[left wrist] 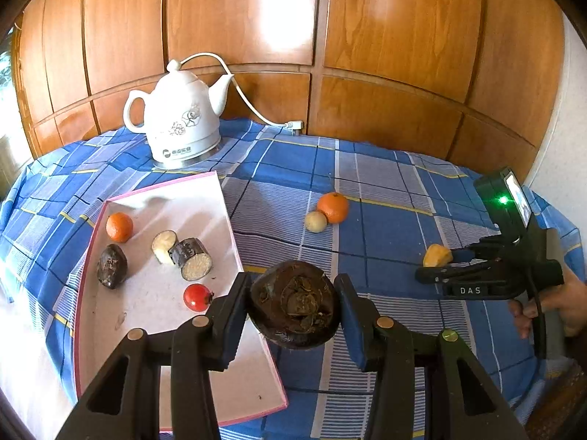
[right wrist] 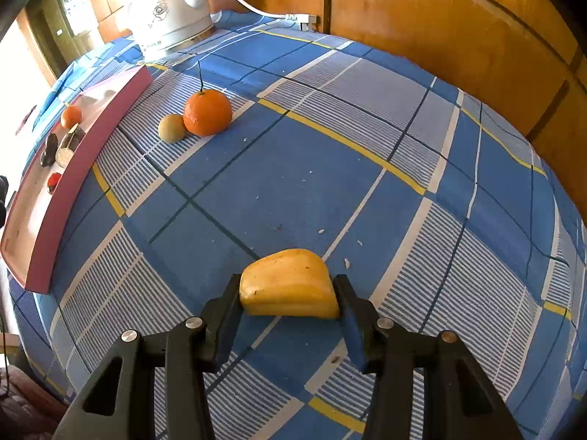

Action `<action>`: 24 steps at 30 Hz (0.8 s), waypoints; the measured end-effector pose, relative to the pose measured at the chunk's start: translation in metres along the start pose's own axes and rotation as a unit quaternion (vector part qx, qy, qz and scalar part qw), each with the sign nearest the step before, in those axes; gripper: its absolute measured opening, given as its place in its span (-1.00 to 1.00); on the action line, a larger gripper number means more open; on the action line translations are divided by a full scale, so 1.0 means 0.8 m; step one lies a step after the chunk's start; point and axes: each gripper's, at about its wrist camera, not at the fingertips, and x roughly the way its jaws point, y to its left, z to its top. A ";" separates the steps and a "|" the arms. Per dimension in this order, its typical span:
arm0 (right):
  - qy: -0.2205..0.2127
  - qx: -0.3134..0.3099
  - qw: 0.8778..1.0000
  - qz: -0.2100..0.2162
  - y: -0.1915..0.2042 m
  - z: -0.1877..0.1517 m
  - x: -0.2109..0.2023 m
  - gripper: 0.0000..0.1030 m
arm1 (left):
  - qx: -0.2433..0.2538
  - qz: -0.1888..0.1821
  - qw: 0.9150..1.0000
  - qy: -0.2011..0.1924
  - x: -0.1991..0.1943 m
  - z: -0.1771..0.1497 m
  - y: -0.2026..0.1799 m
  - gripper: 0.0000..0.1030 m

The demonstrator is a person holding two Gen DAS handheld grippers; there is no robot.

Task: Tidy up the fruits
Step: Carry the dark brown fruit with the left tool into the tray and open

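A: Locating the load: the left claw (left wrist: 293,310) pinches a dark brown wrinkled fruit (left wrist: 293,304) between its pads, clear of the cloth, at the near right edge of the pink-rimmed tray (left wrist: 234,236). Which way does the drop point lie?

B: Leftward and slightly ahead of the claw; bare tray floor lies beyond the red fruit (left wrist: 197,297), short of the cut dark pieces (left wrist: 183,253). The tray's long axis runs away from the camera.

A: And the right claw (right wrist: 290,299)?

B: Closed on a yellow wedge (right wrist: 290,286) that appears to rest on the tabletop (right wrist: 367,183), its long axis spanning the pads. The tray sits well apart to its left; an orange (right wrist: 207,112) and a pale round fruit (right wrist: 172,128) lie between, so the left hand is judged nearer
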 end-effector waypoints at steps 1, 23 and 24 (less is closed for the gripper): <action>0.000 0.002 1.000 0.002 -0.001 0.000 0.000 -0.04 | 0.000 0.000 1.000 0.000 0.000 0.000 -0.001 -0.09; -0.003 -0.018 1.000 -0.015 0.004 0.000 0.000 -0.05 | -0.015 -0.006 1.000 0.014 0.007 -0.005 0.016 -0.09; -0.003 -0.018 1.000 -0.016 0.004 0.000 -0.001 -0.05 | -0.022 -0.007 1.000 0.014 0.006 -0.004 0.023 -0.09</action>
